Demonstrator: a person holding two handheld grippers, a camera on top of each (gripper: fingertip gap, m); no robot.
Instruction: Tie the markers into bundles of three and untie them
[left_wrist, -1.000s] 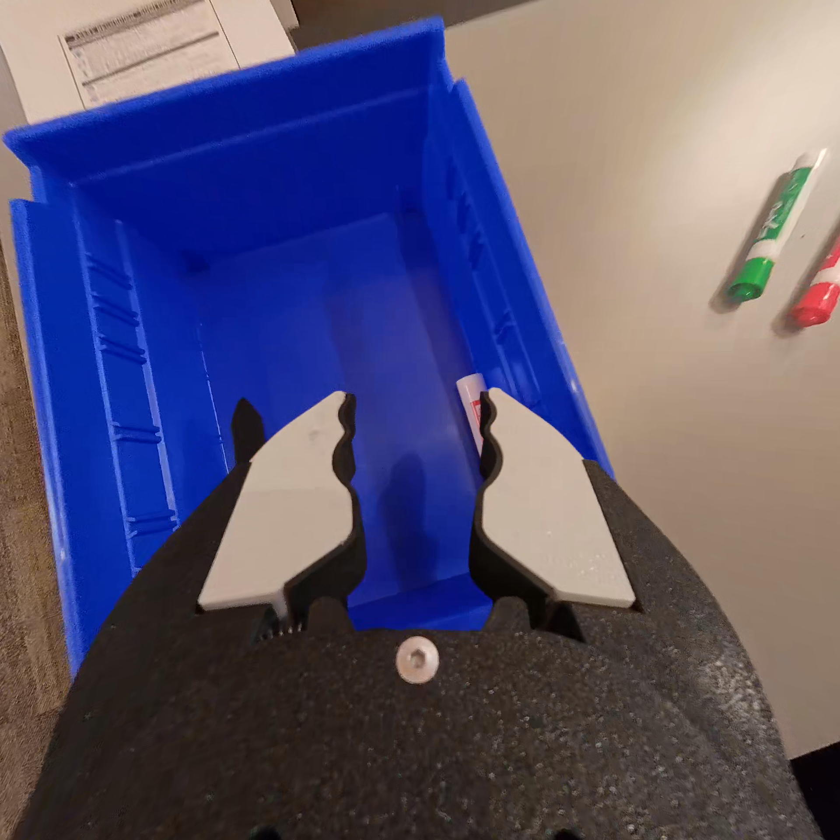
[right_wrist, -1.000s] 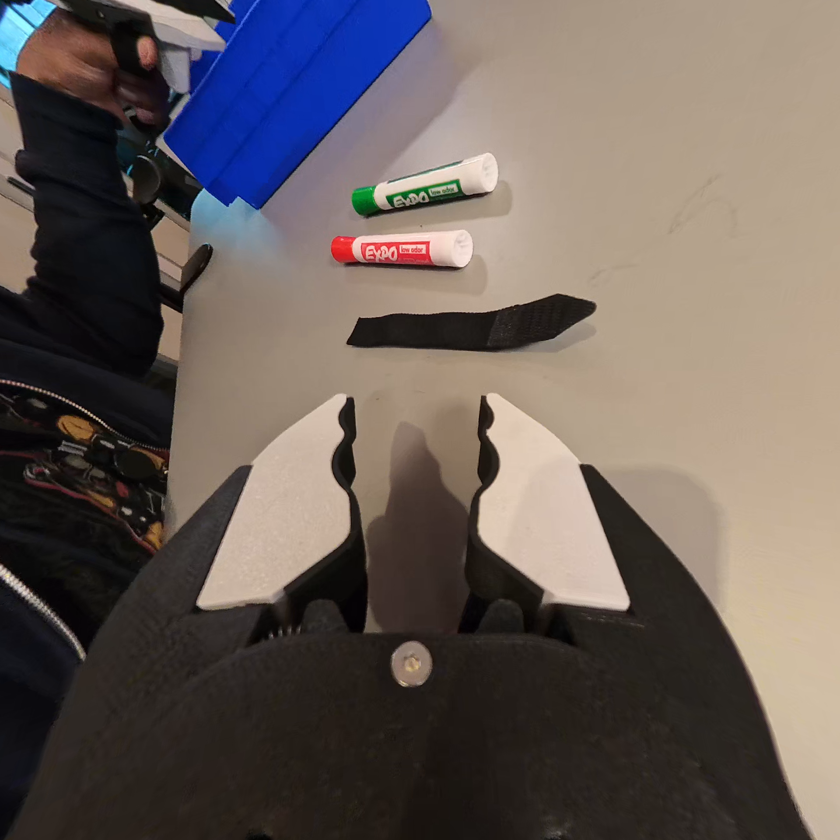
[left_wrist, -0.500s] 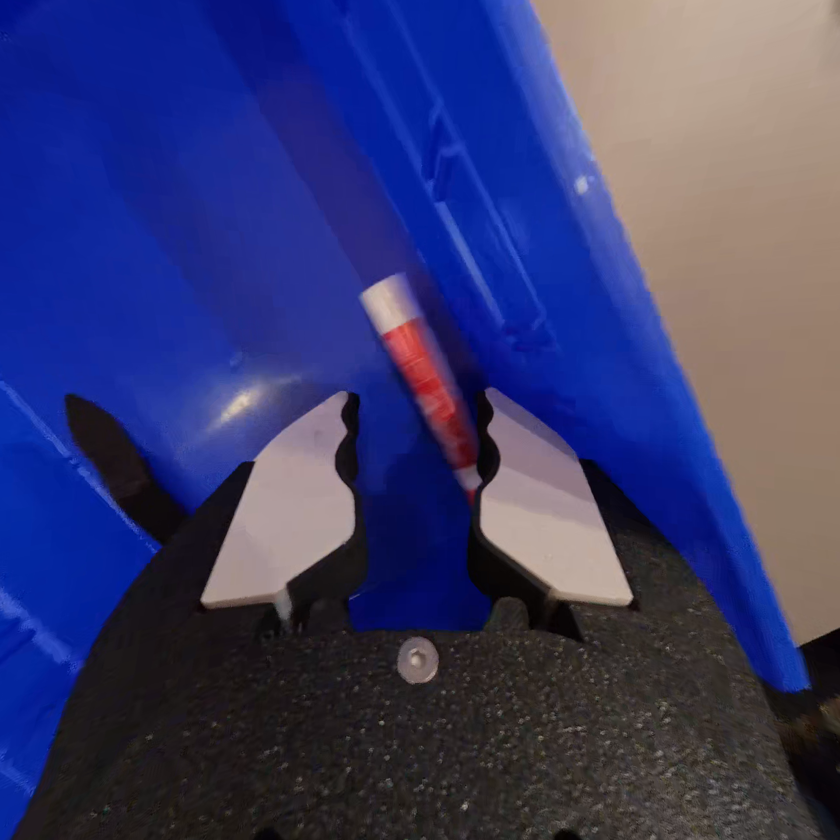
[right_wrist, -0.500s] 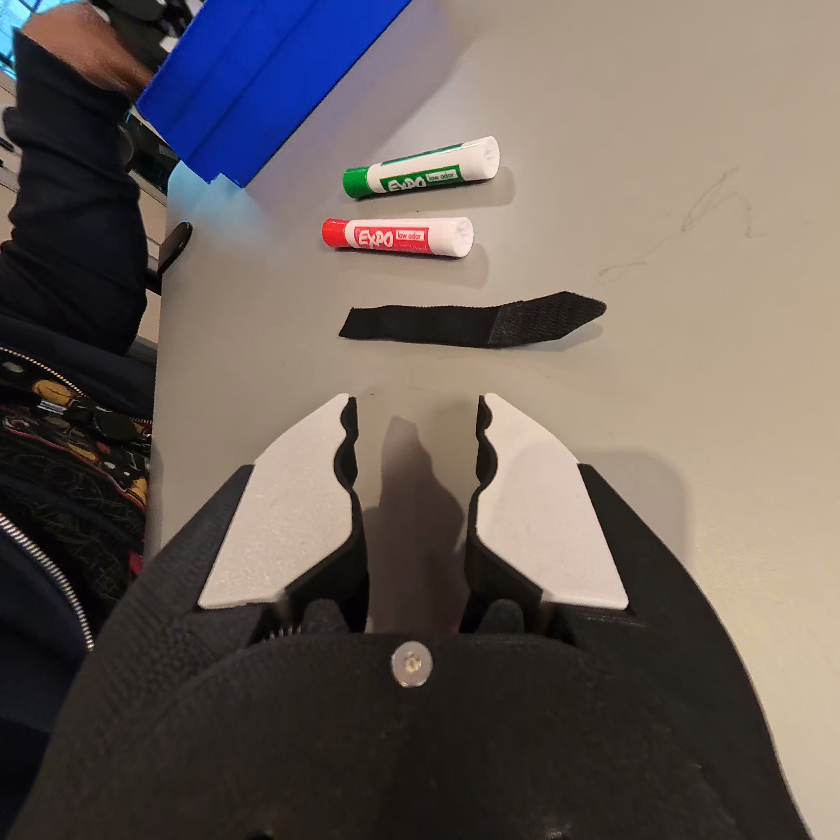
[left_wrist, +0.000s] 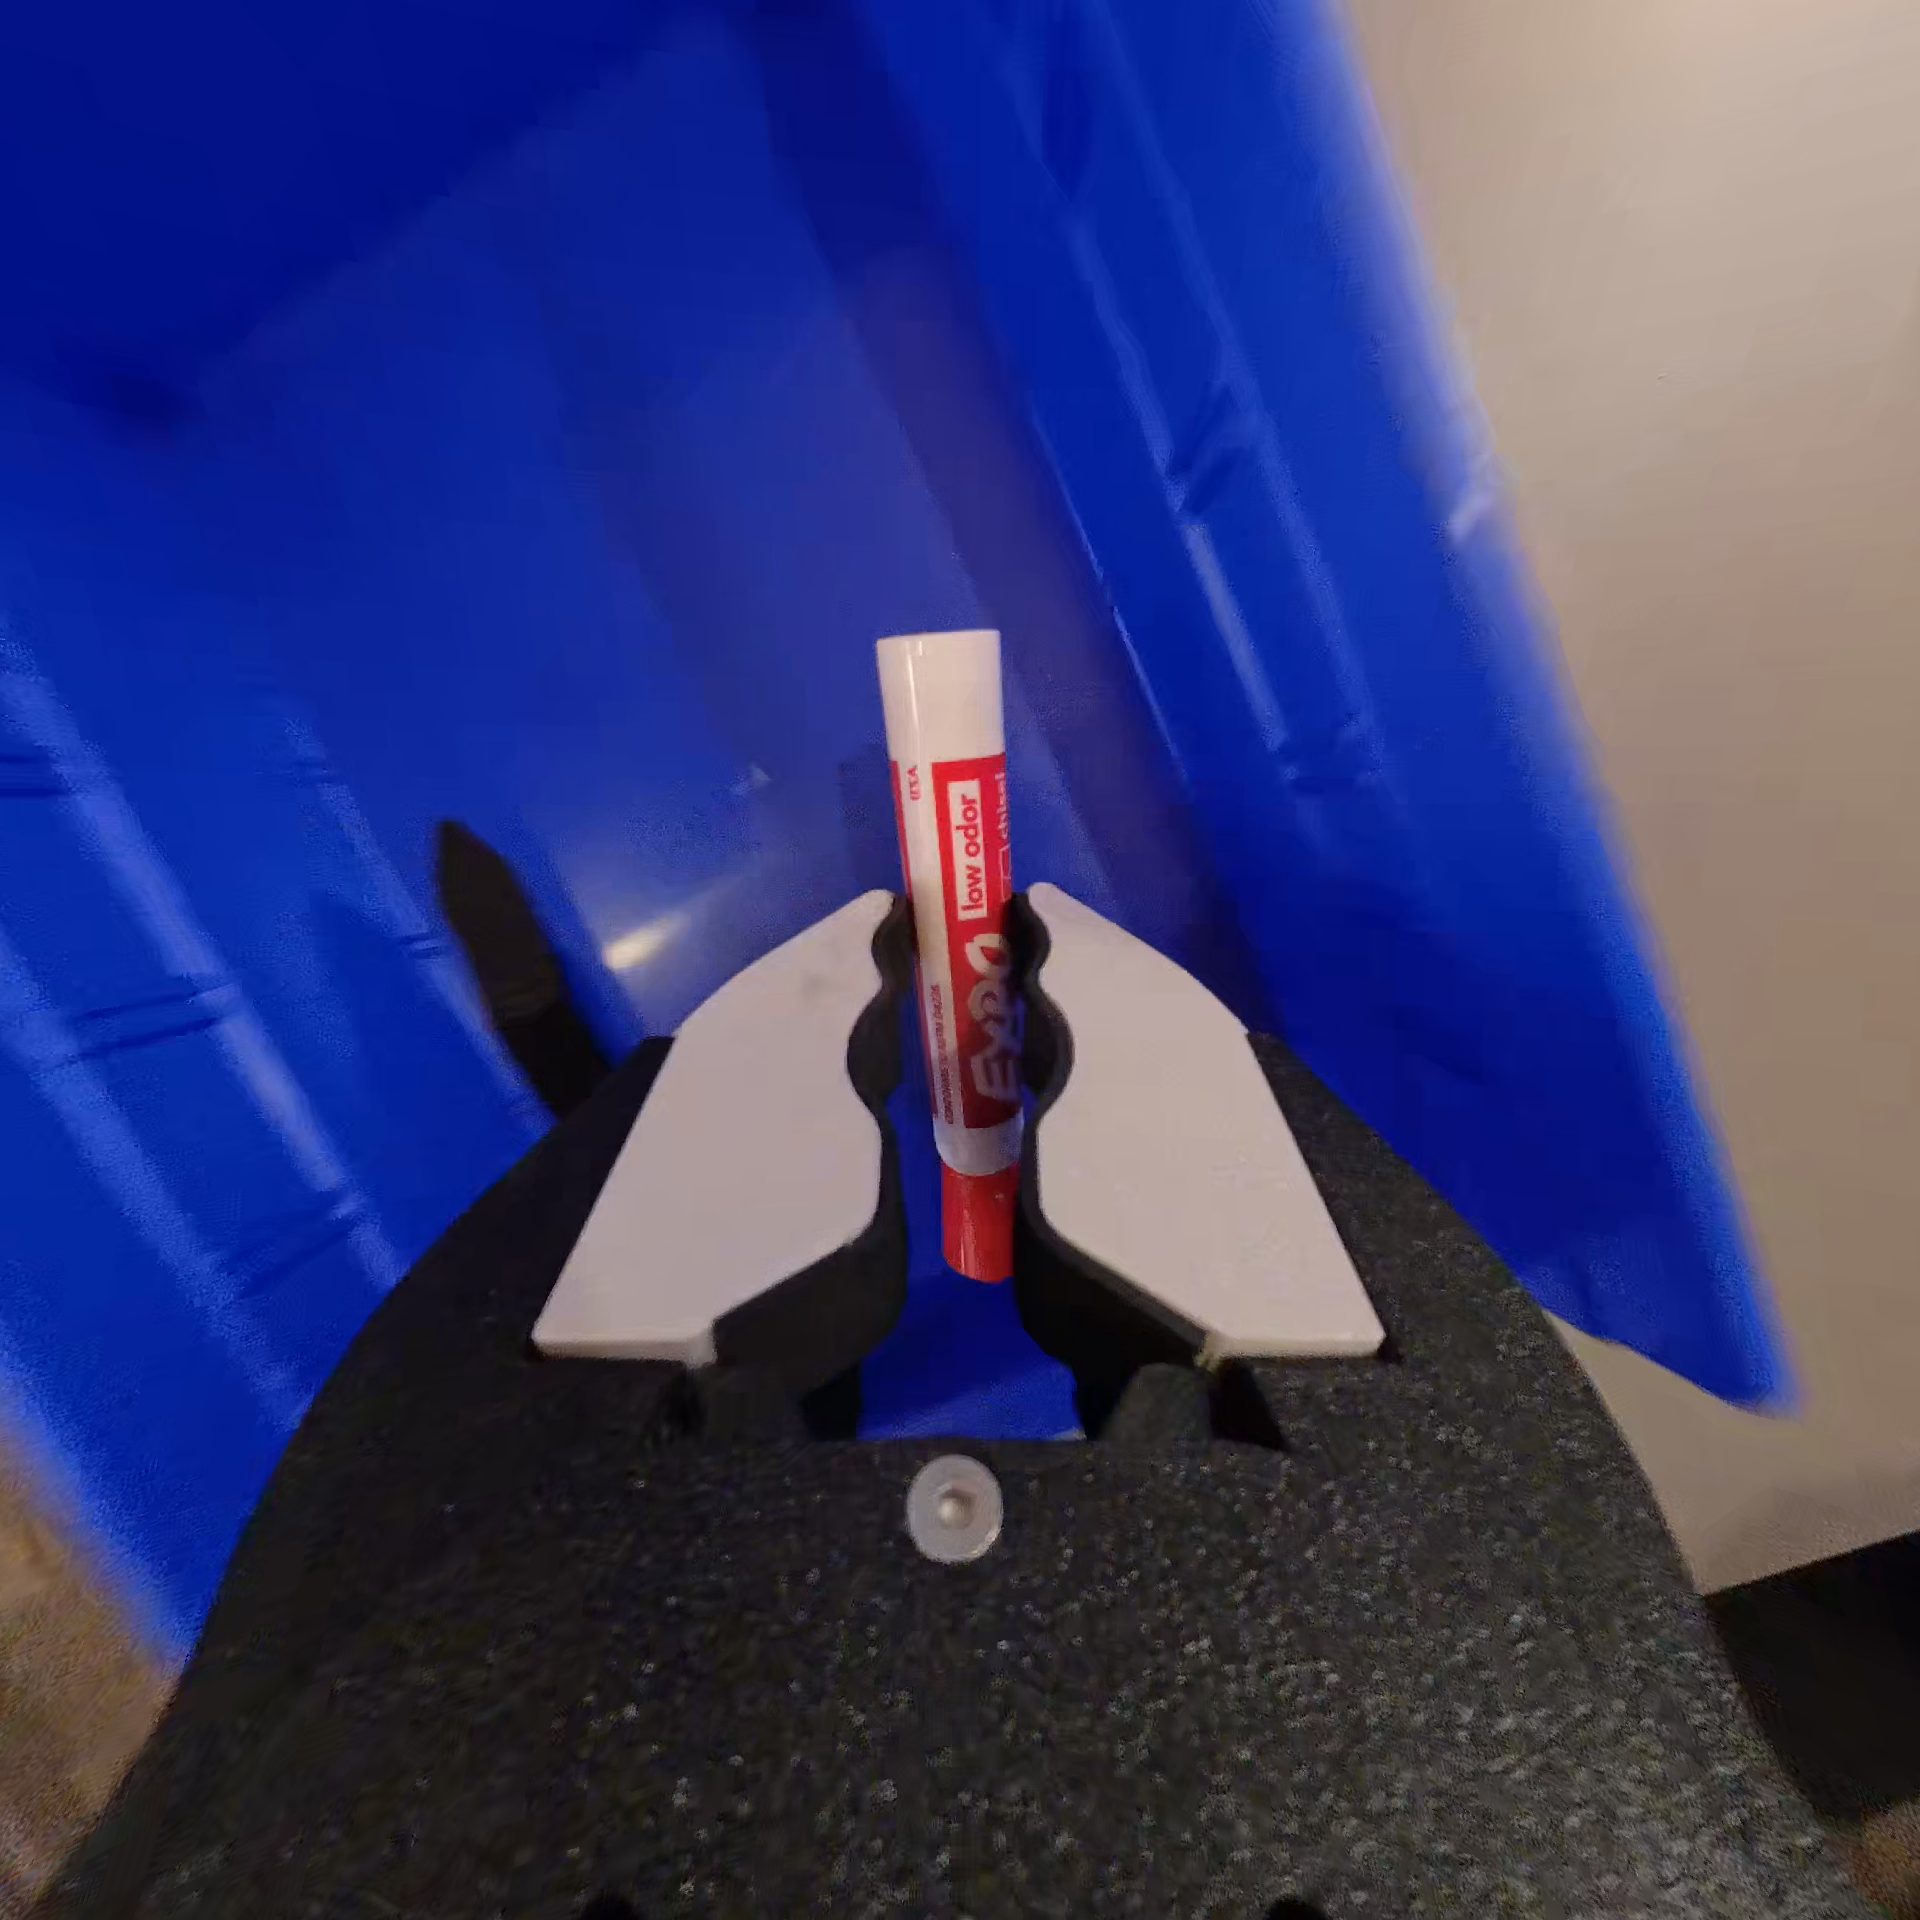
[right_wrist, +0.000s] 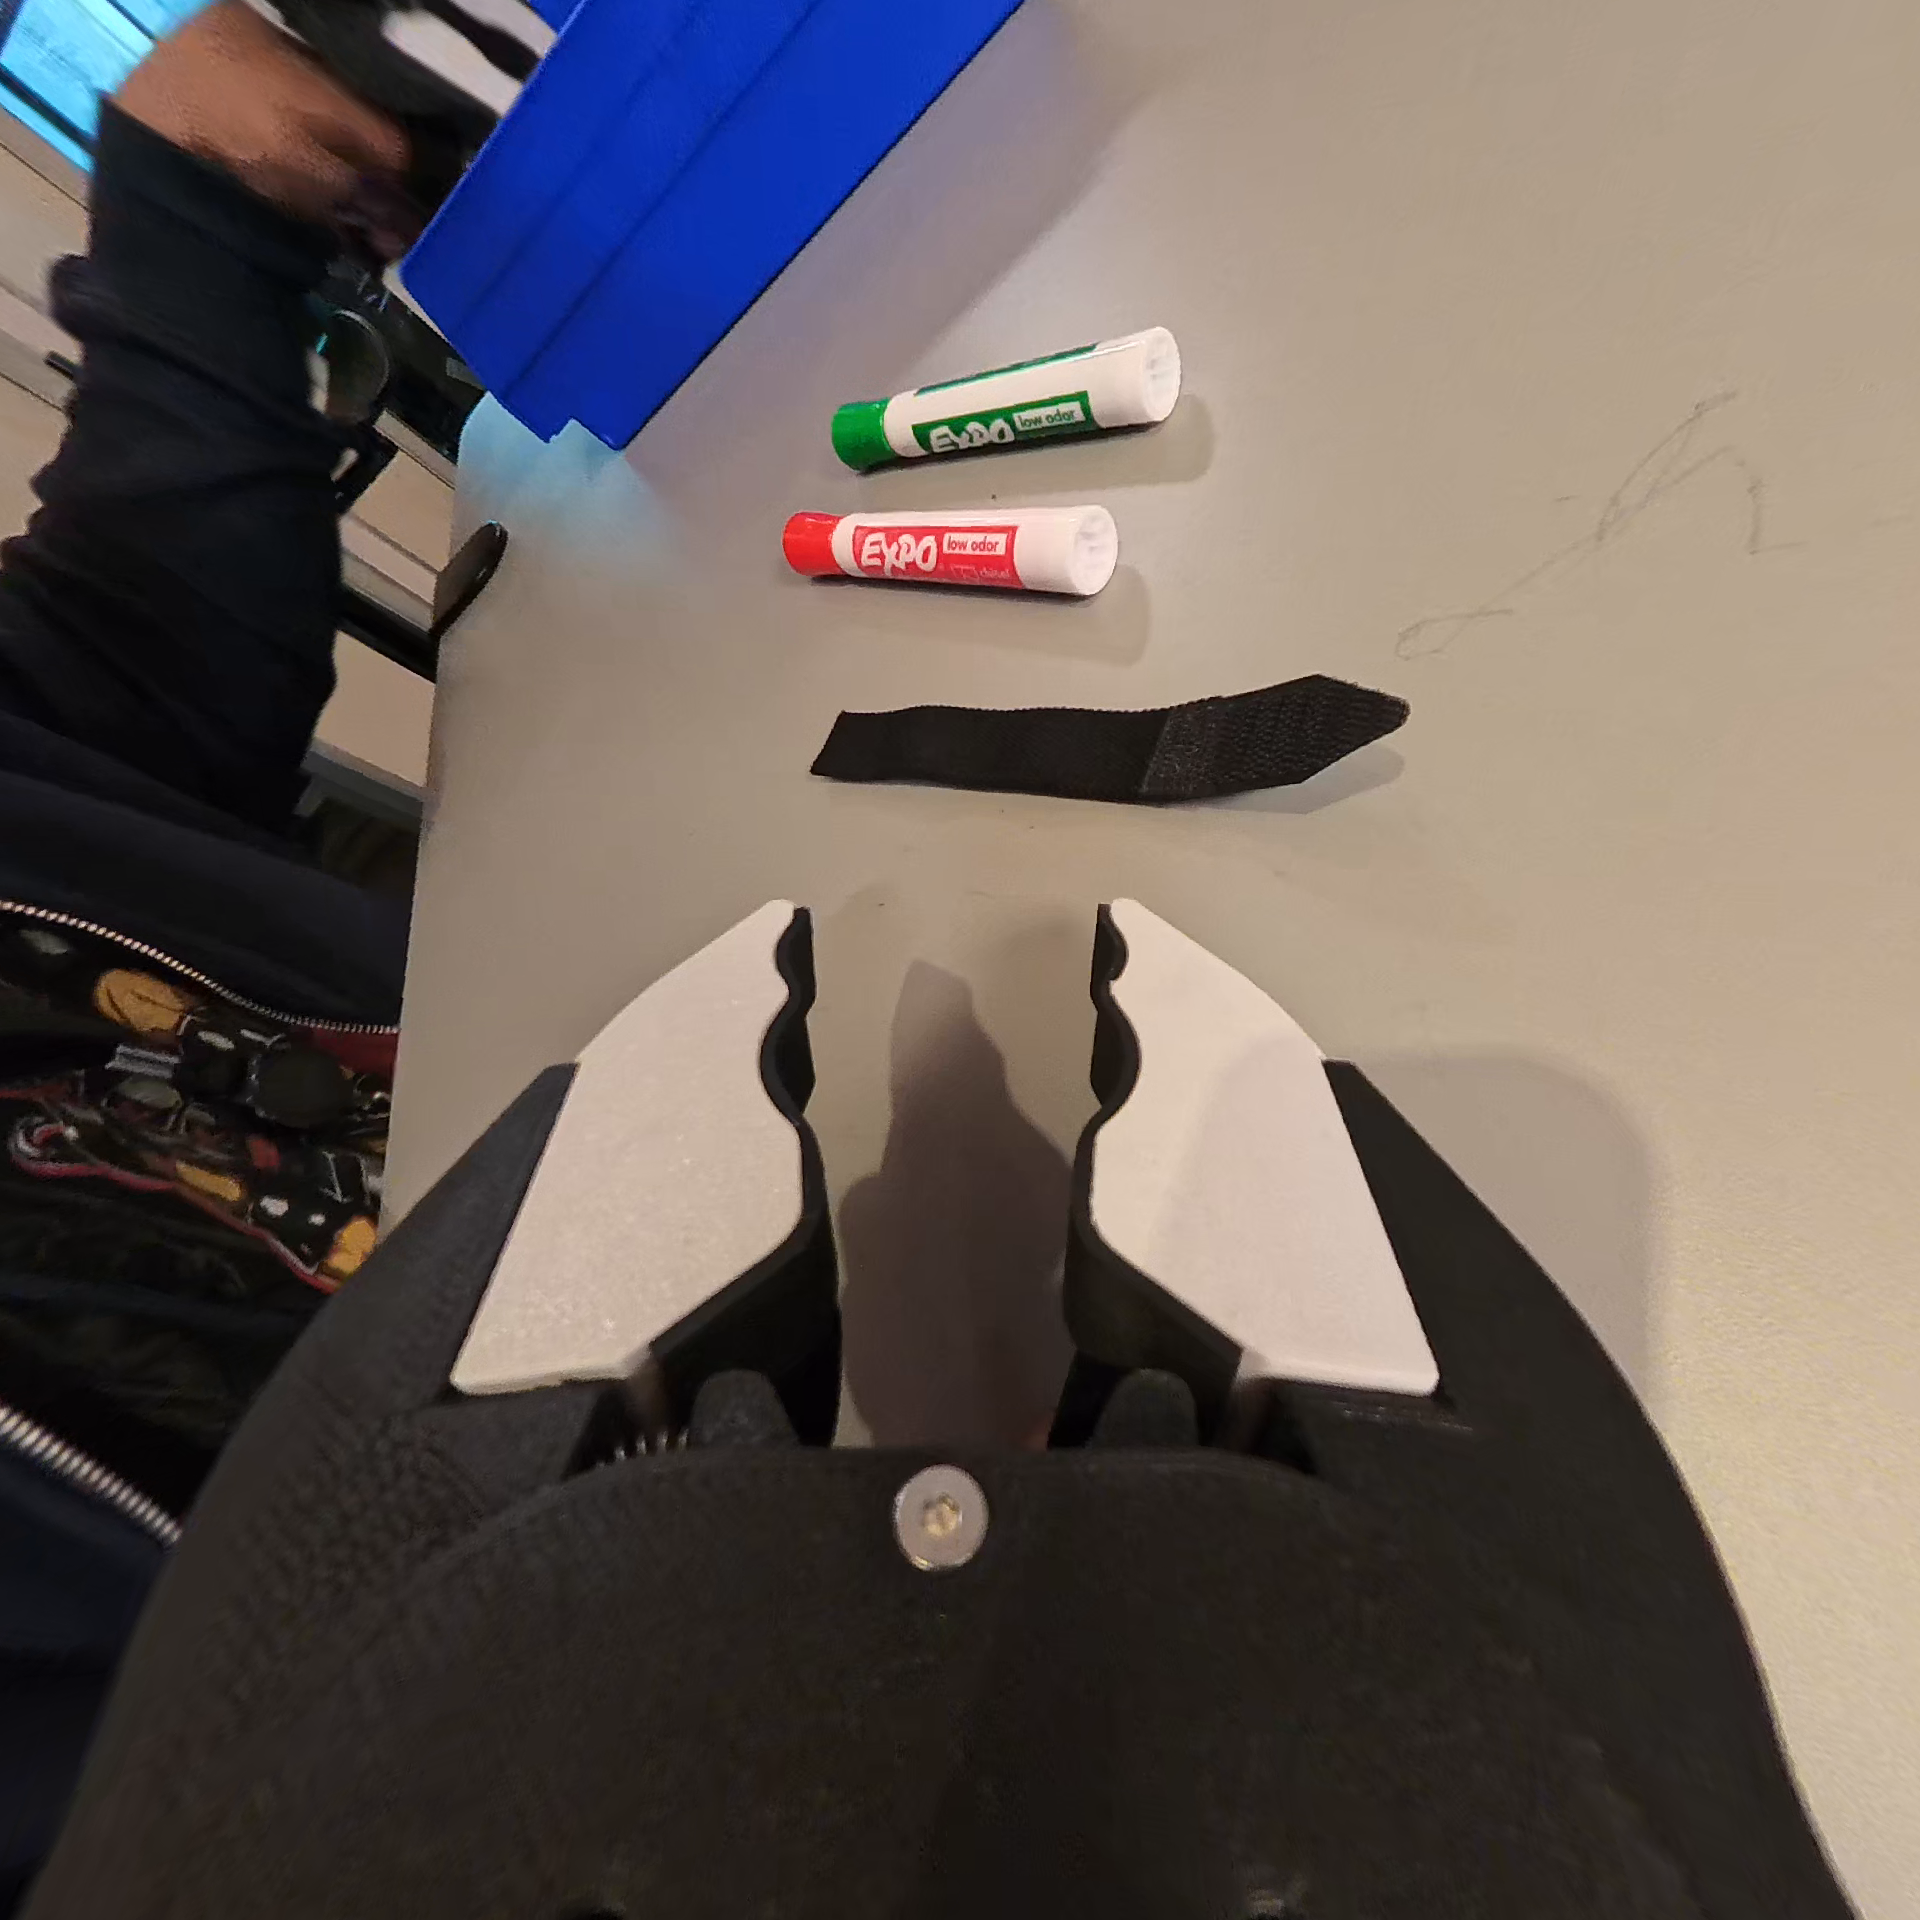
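The left tongs (left_wrist: 961, 914) reach down into a blue bin (left_wrist: 520, 520). The bin is smooth, shiny plastic with ribs along its walls. The tongs pinch a red marker (left_wrist: 951, 914) between their two fingers. The fingers (left_wrist: 769, 1122) are pale grey and flat on top, with wavy black rubber edges that press on the marker from both sides. The marker is a round white tube with a red label. It points away from the camera, with its flat white end far off and its red cap down between the fingers.

The right tongs (right_wrist: 951, 920) are spread wide and hold nothing. They hang just over a smooth grey surface (right_wrist: 1558, 1039) and their shadow falls between the fingers.

Just past them lies a black strap (right_wrist: 1101, 738). It is flat and woven, and one end is rough and fuzzy with a pointed tip. Beyond the strap lies a second red marker (right_wrist: 951, 551), and beyond that a green marker (right_wrist: 1008, 414). Both lie on their sides, near each other but not touching, caps pointing left.

The blue bin (right_wrist: 665, 218) stands at the far left corner of the surface. A person's hand (right_wrist: 270, 156) in a dark sleeve is beside it, blurred
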